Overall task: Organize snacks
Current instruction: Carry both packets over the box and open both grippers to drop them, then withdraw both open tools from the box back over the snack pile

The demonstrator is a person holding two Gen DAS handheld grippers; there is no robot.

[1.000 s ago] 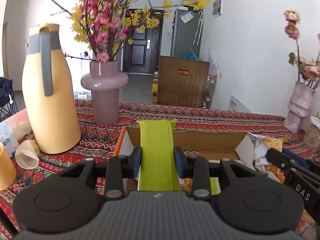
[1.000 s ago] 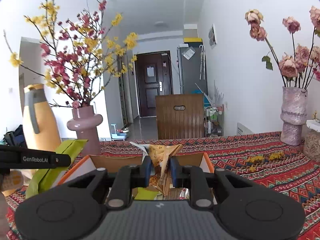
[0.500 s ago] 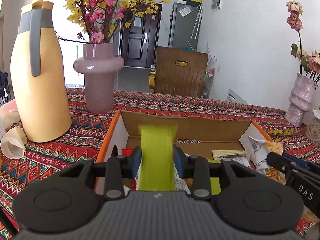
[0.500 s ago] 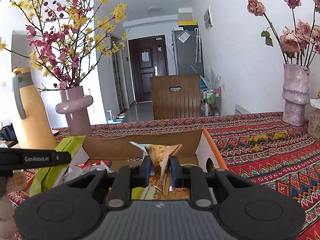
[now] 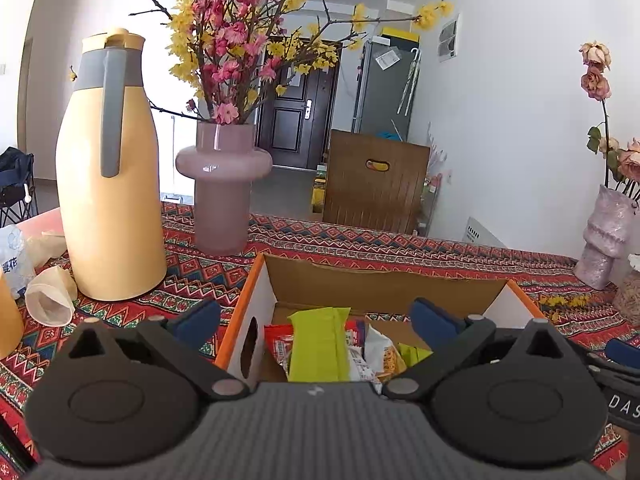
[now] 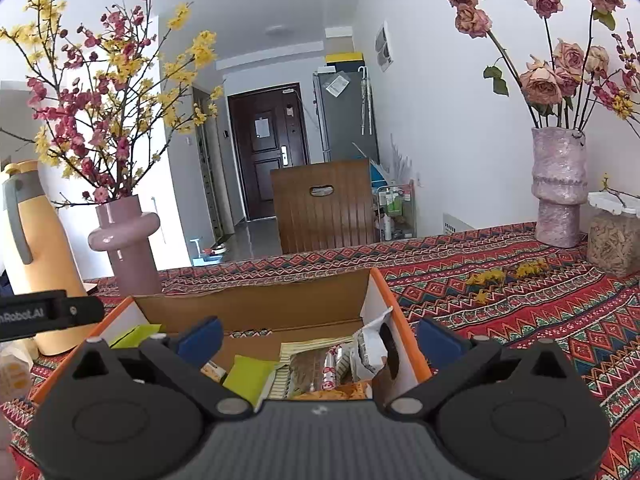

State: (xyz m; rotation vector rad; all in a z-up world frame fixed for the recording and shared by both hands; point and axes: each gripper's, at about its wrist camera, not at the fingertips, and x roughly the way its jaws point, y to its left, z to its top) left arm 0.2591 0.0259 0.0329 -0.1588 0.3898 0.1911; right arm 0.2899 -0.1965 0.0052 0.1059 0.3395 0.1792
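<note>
An orange-edged cardboard box (image 5: 384, 286) (image 6: 256, 304) stands on the patterned tablecloth and holds several snack packets. My left gripper (image 5: 316, 320) hovers over its near left part, jaws opening wide, pads touching nothing. A lime-green packet (image 5: 318, 344) lies loose in the box below it, beside a red packet (image 5: 280, 346). My right gripper (image 6: 320, 334) hangs over the box's near right part, jaws also opening wide with nothing pressed. An orange chip packet (image 6: 340, 391) lies under it, next to a white packet (image 6: 370, 346) and a green packet (image 6: 250, 376).
A yellow thermos jug (image 5: 108, 176) and a pink vase of blossoms (image 5: 224, 184) stand left of the box. A textured pink vase with roses (image 6: 558, 184) and a filled jar (image 6: 612, 236) stand far right. Paper cups (image 5: 50, 300) lie at the left edge.
Both grippers went from shut on packets to wide open. The lime-green packet dropped from the left jaws into the box; the orange chip packet dropped from the right jaws into the box.
</note>
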